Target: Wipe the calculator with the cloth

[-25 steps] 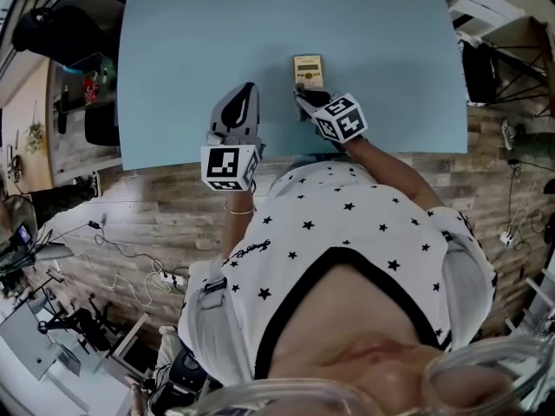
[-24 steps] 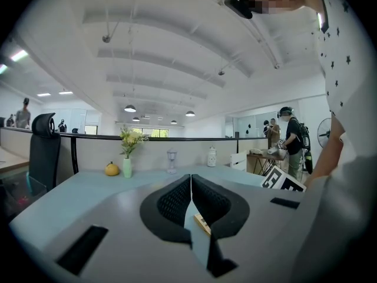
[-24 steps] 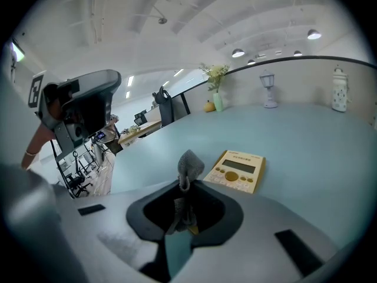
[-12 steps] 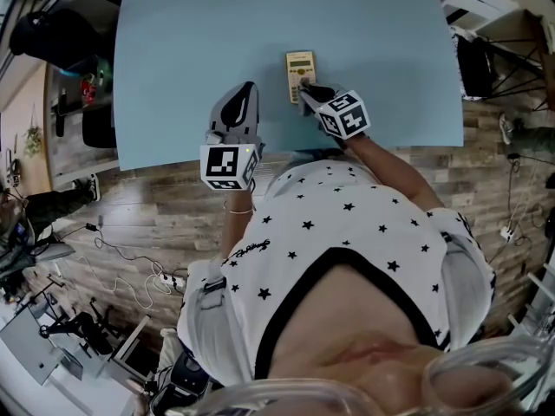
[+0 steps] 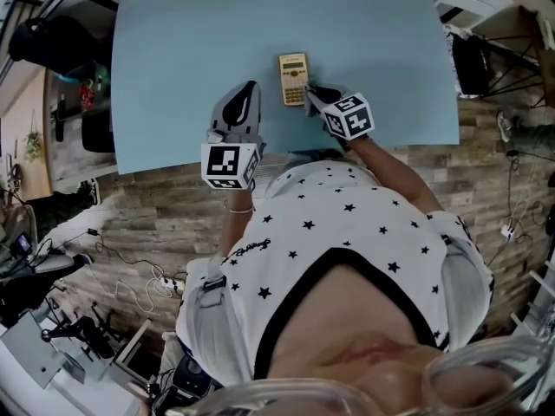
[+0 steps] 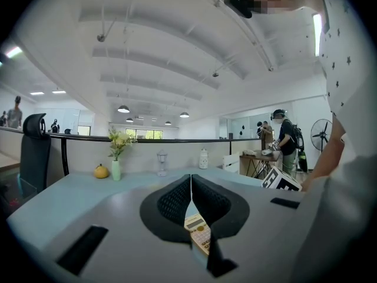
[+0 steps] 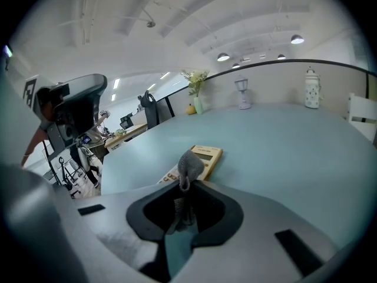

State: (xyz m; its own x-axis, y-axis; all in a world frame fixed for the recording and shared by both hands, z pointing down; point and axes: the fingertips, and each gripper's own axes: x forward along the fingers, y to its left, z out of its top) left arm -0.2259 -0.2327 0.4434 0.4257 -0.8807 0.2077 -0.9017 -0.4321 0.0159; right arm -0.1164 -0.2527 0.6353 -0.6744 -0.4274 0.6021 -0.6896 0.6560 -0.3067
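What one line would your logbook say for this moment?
calculator: flat on table | right gripper: shut on cloth, at calculator's near edge | left gripper: shut, empty, apart to calculator's left

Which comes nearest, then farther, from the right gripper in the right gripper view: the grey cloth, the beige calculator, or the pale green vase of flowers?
1. Grey cloth, pinched in the jaws of the right gripper.
2. Beige calculator, flat on the light blue table just ahead of the jaws.
3. Pale green vase of flowers, at the table's far edge.
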